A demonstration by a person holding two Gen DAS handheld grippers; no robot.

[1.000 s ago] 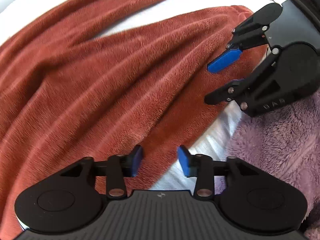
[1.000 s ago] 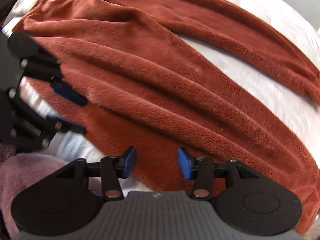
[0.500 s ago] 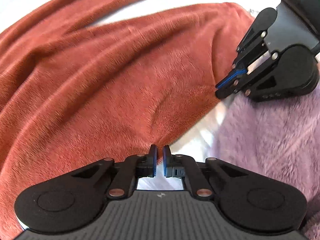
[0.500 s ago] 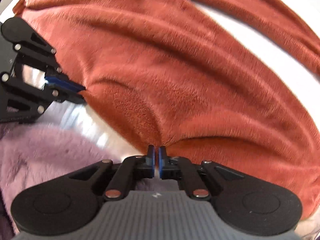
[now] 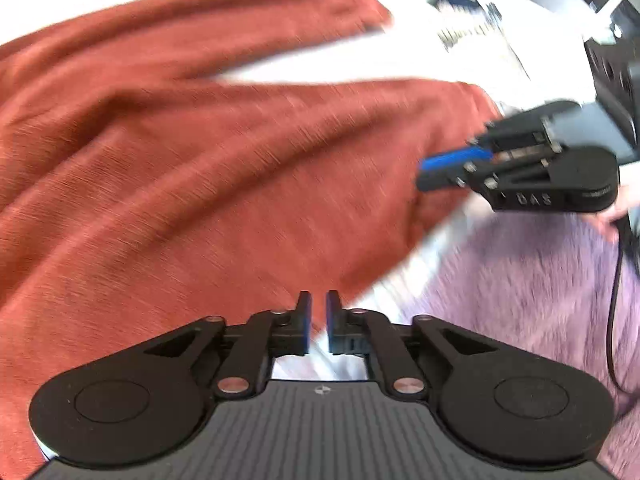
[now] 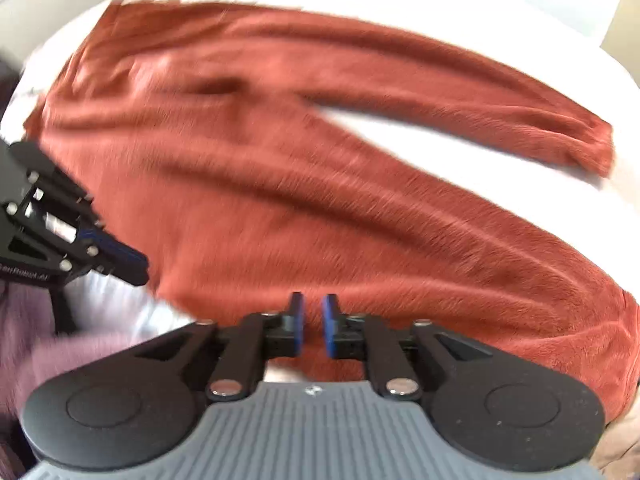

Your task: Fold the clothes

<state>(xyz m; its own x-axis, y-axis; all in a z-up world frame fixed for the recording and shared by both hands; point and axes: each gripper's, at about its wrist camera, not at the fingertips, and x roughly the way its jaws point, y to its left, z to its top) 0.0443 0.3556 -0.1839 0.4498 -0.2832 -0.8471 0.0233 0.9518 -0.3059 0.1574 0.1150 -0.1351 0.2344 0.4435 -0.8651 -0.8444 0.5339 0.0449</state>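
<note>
A rust-red fleece garment (image 5: 200, 180) lies spread over a white sheet (image 5: 320, 68), with one long cuffed part (image 6: 580, 140) stretching away to the right. My left gripper (image 5: 318, 314) is shut on the garment's near edge, with red fabric between the blue pads. My right gripper (image 6: 313, 316) is shut on the same edge further along. Each gripper shows in the other's view: the right gripper (image 5: 436, 172) at the upper right, the left gripper (image 6: 128, 264) at the left, both with jaws together at the fabric's border. Both views are motion-blurred.
A fluffy purple cloth (image 5: 520, 300) lies beside the garment on my near side, also seen as the purple cloth (image 6: 32, 360). A black cable (image 5: 612, 320) crosses it. A striped cloth (image 5: 468, 32) and dark furniture (image 5: 608, 60) are at the far right.
Both grippers went from open to shut on the garment's near edge. Since then they have risen and drawn back with the edge, so more of the garment is in view.
</note>
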